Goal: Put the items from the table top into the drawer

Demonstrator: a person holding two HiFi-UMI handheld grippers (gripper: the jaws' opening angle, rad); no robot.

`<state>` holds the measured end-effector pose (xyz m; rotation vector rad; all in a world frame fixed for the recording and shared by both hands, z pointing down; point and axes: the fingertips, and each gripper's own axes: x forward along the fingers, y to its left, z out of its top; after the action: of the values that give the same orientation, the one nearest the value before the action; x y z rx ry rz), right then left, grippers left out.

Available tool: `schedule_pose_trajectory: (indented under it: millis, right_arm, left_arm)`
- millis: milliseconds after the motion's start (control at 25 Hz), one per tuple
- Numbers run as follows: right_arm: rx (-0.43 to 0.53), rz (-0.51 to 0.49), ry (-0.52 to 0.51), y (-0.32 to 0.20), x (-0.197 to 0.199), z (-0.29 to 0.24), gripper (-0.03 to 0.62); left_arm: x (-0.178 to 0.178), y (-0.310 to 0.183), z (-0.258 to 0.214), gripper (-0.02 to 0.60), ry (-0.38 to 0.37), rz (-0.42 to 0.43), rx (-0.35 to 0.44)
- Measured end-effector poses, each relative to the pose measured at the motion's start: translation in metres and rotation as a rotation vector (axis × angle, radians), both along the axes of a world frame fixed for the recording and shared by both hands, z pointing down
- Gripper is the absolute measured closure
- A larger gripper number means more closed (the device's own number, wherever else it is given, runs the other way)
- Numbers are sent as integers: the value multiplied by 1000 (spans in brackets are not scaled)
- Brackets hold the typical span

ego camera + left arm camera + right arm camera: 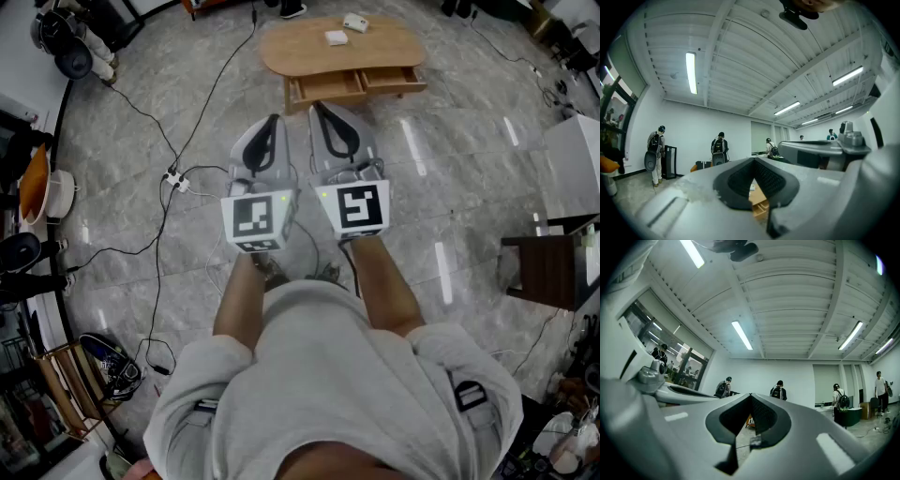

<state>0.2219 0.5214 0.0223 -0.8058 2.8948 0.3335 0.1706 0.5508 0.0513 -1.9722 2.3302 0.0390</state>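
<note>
l hand-held gripper (274, 120), r hand-held gripper (316, 108) shut; 2 items (337, 37) (355, 22), 2 drawers (325, 87) (394, 79)

Looked like a big open lab hall; had polished grey stone floor (469, 187) crossed by loose cables (214, 86) and a power strip (175, 178); showed ribbed white ceiling (797, 301) with strip lights (741, 335); held people (718, 149) wearing backpacks.

The right tongs (750, 398) fill the lower frame, jaws meeting at the tips with nothing between them. A narrow gap below the tips shows pale floor (743, 434). Beyond, people (778, 391) wearing backpacks stand before a white wall (801, 376). Strip lights (742, 335) cross the ribbed ceiling (797, 296), and windows (670, 341) line the left.
</note>
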Motion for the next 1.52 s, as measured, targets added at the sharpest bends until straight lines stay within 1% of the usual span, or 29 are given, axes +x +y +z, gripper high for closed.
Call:
schedule_pose_trajectory:
  millis: [200,320,440,640,760,880,1000,1160,1280,1400,1520]
  right_arm:
    - [-10,-6,-7,-13,22,7,588]
    - [-29,-37,-28,-16,26,17,588]
    - [-52,-54,-21,-22,22,30,586]
    - [-95,-32,-6,-42,4,47,586]
    - [-130,-28,-16,-62,-19,58,586]
    - [-139,-25,-29,-89,-50,64,587]
    - [-139,6,-10,-121,-90,63,587]
    - [-148,39,3,-159,-148,53,587]
    - [-152,58,14,-177,-185,49,587]
    - [-145,74,34,-190,-212,48,588]
    - [-135,87,58,-203,-229,49,587]
  left_arm:
    - [18,-11,7,561,12,-22,-7]
    - [20,-14,16,561,26,-39,-20]
    - [16,-18,27,561,41,-59,-40]
    - [-5,-34,41,561,65,-57,-58]
    - [-31,-57,54,561,94,-42,-64]
    - [-67,-88,58,561,113,-29,-46]
    - [-111,-119,60,561,127,-3,-44]
    - [-174,-163,59,561,145,46,-73]
    - [-214,-184,50,561,157,65,-60]
    - [-241,-199,46,561,183,79,-47]
    - [-254,-214,55,561,207,100,-55]
